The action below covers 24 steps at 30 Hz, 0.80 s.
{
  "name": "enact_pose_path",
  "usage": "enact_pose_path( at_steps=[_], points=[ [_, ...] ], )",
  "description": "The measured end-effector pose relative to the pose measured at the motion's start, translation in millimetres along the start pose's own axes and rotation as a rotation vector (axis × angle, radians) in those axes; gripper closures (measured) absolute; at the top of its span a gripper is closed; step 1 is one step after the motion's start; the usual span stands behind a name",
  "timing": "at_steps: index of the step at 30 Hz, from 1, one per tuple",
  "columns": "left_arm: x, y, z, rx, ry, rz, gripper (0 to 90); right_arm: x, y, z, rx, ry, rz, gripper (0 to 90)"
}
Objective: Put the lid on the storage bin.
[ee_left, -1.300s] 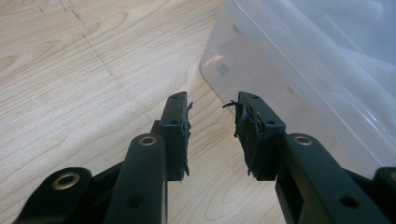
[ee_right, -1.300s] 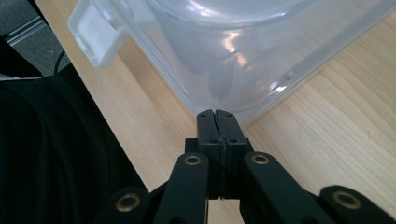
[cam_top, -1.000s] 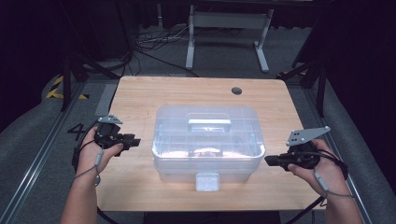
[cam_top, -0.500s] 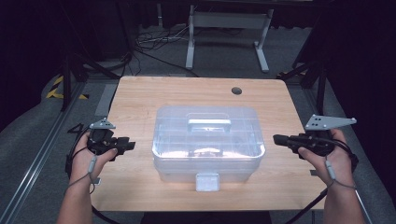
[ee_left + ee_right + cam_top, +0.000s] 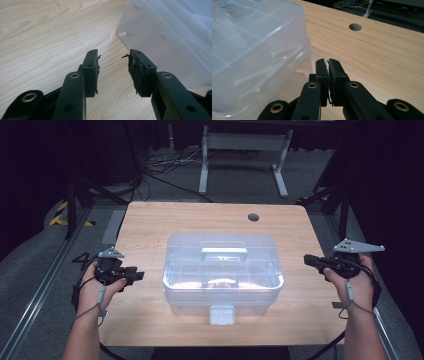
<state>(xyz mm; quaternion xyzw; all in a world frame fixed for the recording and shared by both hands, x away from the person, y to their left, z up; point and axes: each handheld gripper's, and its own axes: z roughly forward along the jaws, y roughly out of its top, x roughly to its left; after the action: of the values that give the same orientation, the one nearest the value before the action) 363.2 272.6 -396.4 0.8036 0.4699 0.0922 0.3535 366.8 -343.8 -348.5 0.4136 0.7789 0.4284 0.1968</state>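
1. A clear plastic storage box (image 5: 223,272) with a lid and top handle (image 5: 224,253) sits in the middle of the wooden surface (image 5: 150,230)
2. The left gripper (image 5: 131,275) is held beside the box's left side, fingers (image 5: 92,67) spread apart with nothing between them
3. The right gripper (image 5: 312,261) is near the box's right side, fingers (image 5: 322,71) pressed together, holding nothing
4. A round hole (image 5: 253,217) is at the far edge

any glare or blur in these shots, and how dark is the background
High view: the room around the table is almost black, and a bright glare patch sits on the clear plastic box near its front. Left gripper view: the box wall is soft and hazy, the wood grain sharp. Right gripper view: the box is milky and blurred, the table hole clear.
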Motion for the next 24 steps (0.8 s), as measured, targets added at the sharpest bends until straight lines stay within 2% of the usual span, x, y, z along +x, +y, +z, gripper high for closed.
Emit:
enact_pose_path(
  at_steps=[3, 10, 12, 15, 18, 24],
  points=[
    [0.7, 0.0, 2.7, 0.010, 0.000, -0.002, 60.3, -7.3, -6.5, 8.5, 0.032, -0.023, -0.004, 86.4],
    [2.1, -0.9, 8.7, 0.028, 0.001, -0.002, 60.1, -19.6, -20.1, 29.8, 0.097, -0.021, -0.005, 84.1],
    [3.1, -1.7, 10.4, 0.038, 0.004, -0.002, 60.0, -24.7, -26.8, 39.7, 0.130, -0.018, 0.001, 83.5],
    [3.3, -2.5, 12.3, 0.039, -0.008, -0.010, 59.5, -26.9, -30.2, 44.7, 0.149, -0.008, 0.005, 83.0],
    [3.7, -3.1, 15.8, 0.042, -0.039, -0.006, 59.1, -29.0, -34.2, 51.5, 0.174, -0.003, 0.001, 82.9],
    [2.1, -3.2, 22.4, 0.066, -0.038, -0.003, 59.0, -31.1, -41.1, 62.5, 0.213, 0.006, 0.006, 82.1]
  ],
)
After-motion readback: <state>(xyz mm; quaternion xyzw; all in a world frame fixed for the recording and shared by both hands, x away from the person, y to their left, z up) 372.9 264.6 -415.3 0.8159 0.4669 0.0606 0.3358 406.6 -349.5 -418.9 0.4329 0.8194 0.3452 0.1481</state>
